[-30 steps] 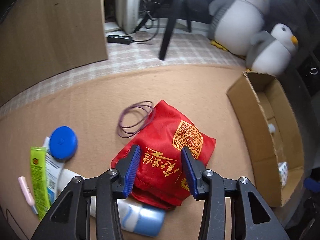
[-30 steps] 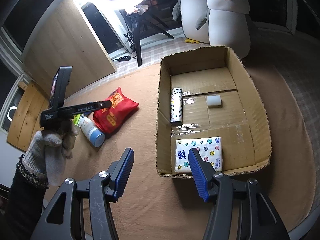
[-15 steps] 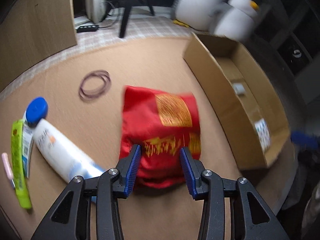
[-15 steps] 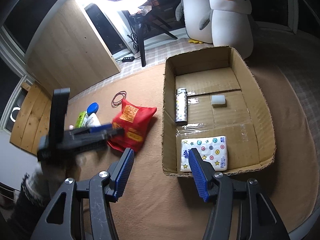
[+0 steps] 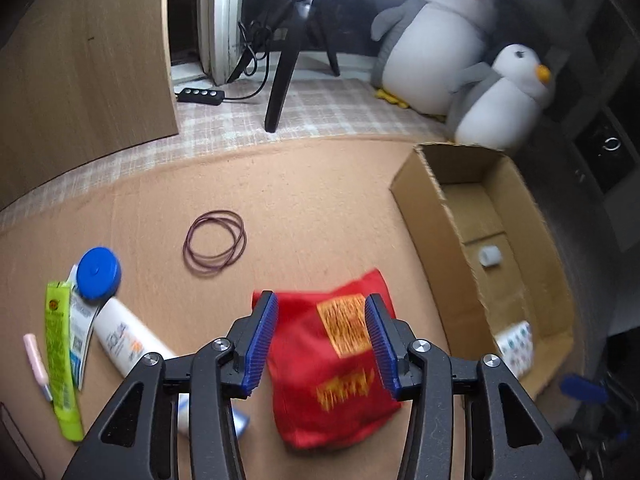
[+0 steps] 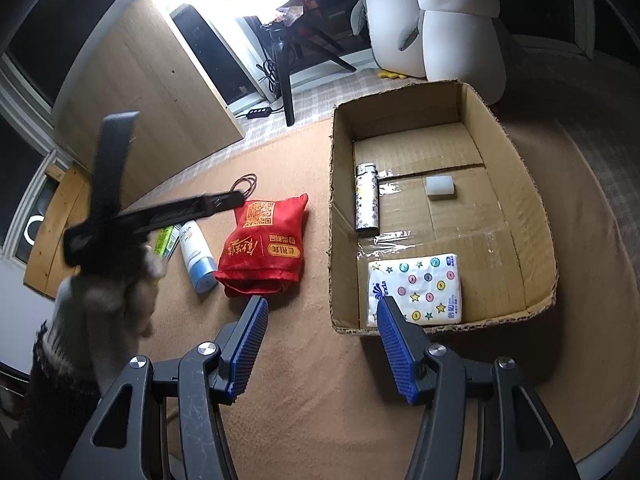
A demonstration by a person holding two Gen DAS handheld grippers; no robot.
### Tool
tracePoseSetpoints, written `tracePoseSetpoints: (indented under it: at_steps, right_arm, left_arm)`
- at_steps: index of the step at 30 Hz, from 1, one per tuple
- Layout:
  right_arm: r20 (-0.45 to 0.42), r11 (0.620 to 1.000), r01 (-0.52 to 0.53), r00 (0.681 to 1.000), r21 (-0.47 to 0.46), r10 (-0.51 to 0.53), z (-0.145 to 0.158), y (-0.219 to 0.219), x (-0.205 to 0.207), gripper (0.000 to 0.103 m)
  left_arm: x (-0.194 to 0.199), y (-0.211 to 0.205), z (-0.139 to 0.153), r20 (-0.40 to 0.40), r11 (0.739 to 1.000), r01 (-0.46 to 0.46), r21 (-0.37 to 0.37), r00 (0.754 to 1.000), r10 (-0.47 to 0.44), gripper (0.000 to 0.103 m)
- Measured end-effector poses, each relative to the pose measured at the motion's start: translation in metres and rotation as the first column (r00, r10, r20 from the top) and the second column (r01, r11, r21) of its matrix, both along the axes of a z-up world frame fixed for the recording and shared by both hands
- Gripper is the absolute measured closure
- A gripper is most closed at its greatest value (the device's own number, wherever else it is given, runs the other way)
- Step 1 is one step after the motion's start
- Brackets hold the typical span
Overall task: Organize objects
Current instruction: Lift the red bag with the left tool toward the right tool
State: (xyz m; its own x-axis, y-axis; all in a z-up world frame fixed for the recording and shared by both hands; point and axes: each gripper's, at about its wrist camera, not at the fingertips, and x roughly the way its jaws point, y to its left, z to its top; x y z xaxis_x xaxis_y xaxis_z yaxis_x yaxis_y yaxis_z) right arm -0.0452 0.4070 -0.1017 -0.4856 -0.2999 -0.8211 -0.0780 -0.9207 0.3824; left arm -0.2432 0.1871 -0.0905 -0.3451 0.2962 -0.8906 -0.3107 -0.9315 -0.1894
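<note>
Cardboard box [image 6: 532,216] holds, near to far, a tissue pack [image 6: 416,288], a lighter [image 6: 367,204] and a small white block [image 6: 440,188]. The red bag [image 6: 264,248] lies on the tan mat just left of the box, w/ the left claw [image 5: 320,344] over it, jaws apart and just been widening, pads not pressing it. Right claw [image 6: 320,344] hangs released, nothing in it (only right wrist view shows the lighter; rubber bands [image 5: 215,246] show clearly in left view only).

Both wrist views look steeply down, sharing the red bag [image 5: 336,364] and cardboard box [image 6: 520,184].
</note>
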Motion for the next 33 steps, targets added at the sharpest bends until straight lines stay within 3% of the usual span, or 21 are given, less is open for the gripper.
tracePoseSetpoints:
  at_steps: [5,11,28,30,33]
  right_arm:
    - [-0.001,1.0,0.012,1.0,-0.002,-0.012,0.002,0.005,0.005,0.05]
    - [0.003,1.0,0.025,1.0,-0.008,-0.025,0.001,0.009,0.008,0.05]
    - [0.044,0.996,-0.062,0.997,-0.063,0.065,-0.017,-0.037,0.011,0.05]
    - [0.055,0.994,-0.082,0.995,-0.077,0.086,-0.022,-0.048,0.011,0.05]
    - [0.068,0.991,-0.101,0.992,-0.09,0.108,-0.027,-0.063,0.01,0.046]
  left_arm:
    - [-0.016,0.016,-0.025,0.037,0.998,0.023,-0.063,0.999,-0.021,0.054]
    - [-0.002,0.021,-0.034,0.027,0.994,0.071,-0.088,0.997,-0.069,0.054]
    - [0.118,-0.045,-0.036,0.051,0.998,0.017,0.062,0.999,-0.02,0.054]
    - [0.125,-0.055,-0.027,0.031,0.997,0.013,0.07,0.999,-0.015,0.051]
    - [0.138,-0.076,-0.013,-0.008,0.994,0.023,0.104,1.0,-0.022,0.034]
